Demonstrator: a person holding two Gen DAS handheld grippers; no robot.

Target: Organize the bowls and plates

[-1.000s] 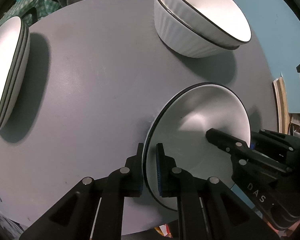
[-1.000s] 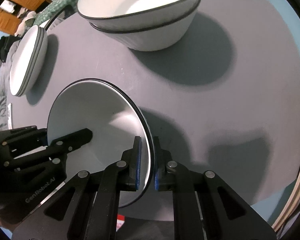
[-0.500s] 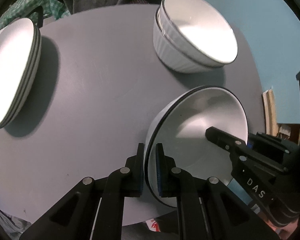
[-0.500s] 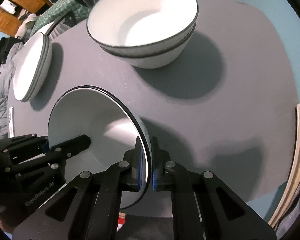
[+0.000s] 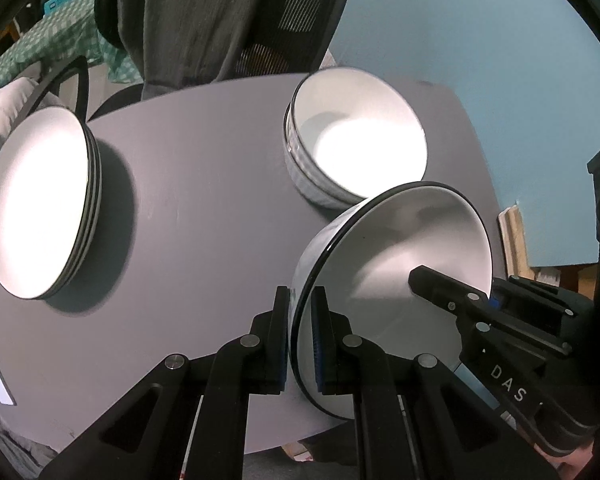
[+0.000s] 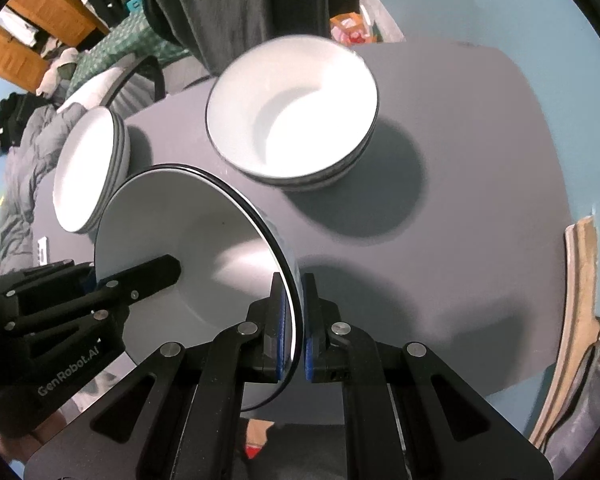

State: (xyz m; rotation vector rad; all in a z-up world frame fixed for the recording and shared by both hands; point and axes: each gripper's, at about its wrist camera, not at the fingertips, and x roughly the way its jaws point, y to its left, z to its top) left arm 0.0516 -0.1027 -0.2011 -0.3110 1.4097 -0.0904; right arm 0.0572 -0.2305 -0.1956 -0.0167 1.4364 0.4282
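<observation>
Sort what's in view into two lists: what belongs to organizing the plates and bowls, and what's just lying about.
Part of the job:
- white black-rimmed bowl held by left gripper and right gripper
- stacked white ribbed bowls
- stack of white black-rimmed plates
- round grey table

Just lying about:
- dark mesh-backed chair
- grey garment draped over it
- green checked cloth

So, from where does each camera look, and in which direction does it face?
Left wrist: sits on the left hand-held gripper, faces steeply down at the grey table; its fingers clamp the held bowl; the right hand-held gripper enters from the right.
Right wrist: sits on the right hand-held gripper, faces down likewise, clamping the bowl's opposite rim; the left one comes from the left.
Shared: the held bowl, the stacked bowls, the stacked plates.
</observation>
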